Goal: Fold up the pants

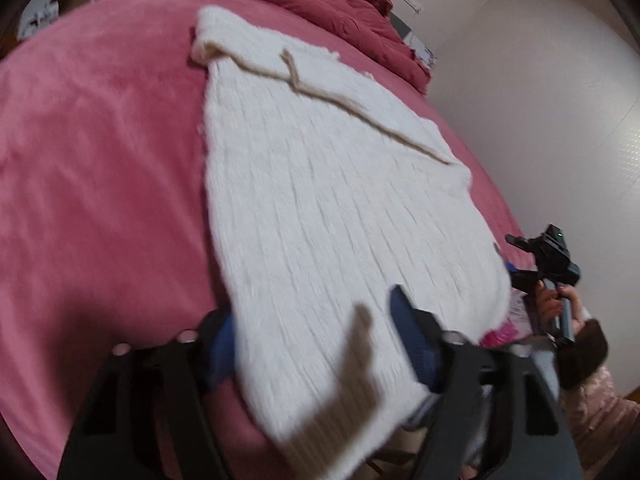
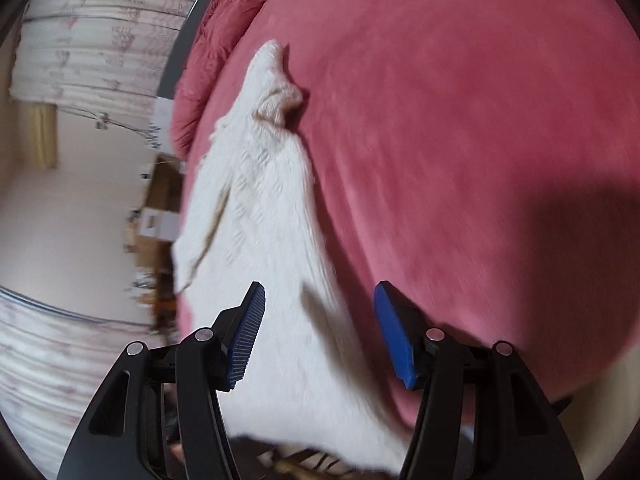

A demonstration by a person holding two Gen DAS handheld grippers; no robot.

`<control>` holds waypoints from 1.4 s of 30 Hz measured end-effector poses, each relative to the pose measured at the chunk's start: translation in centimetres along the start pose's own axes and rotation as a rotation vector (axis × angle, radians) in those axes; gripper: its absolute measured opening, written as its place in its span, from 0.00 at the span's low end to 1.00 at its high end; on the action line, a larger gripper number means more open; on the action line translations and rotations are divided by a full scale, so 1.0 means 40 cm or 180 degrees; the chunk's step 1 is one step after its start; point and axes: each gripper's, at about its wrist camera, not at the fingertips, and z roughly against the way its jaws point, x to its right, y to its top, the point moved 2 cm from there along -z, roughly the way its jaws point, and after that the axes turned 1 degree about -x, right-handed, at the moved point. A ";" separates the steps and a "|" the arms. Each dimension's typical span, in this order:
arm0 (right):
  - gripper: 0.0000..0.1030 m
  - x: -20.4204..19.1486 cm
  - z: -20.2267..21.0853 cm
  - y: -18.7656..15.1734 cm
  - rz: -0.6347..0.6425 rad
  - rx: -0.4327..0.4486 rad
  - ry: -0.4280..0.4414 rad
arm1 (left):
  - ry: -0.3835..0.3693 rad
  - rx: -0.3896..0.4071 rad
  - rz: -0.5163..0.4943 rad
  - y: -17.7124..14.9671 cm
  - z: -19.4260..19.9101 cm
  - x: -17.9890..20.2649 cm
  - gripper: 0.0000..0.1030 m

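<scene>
Bed (image 1: 100, 152): pink cover, my white knit pants (image 1: 320, 208) lie flat on it.
Left tool (image 1: 316, 344): released, pants edge between fingers.
Right tool (image 2: 318, 336): released, over pants.

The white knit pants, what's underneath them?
The white knit pants lie on a pink blanket covering the bed. Whatever is directly beneath the fabric stays hidden.

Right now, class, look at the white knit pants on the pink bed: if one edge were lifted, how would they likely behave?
The pants would probably droop, not hold shape: they lie limp with a turned-over far end. The ribbed, fuzzy knit suggests they would grip rather than slip. They may drag on the plush bed cover when pulled.
</scene>
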 end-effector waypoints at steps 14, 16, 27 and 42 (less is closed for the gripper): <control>0.42 -0.047 -0.076 -0.056 0.0644 -0.0699 -0.0202 | -0.0478 -0.0173 0.0059 -0.079 0.013 0.028 0.50; 0.33 -0.049 -0.087 -0.061 0.0671 -0.0760 -0.0266 | -0.0494 -0.0187 0.0104 -0.084 0.017 0.025 0.41; 0.09 -0.118 -0.045 -0.119 0.1053 -0.0571 -0.0532 | -0.0607 -0.0255 -0.0015 -0.064 0.051 0.091 0.06; 0.06 -0.187 0.104 -0.282 0.0987 -0.0268 0.0325 | -0.0904 -0.0071 0.0029 -0.093 0.218 0.089 0.05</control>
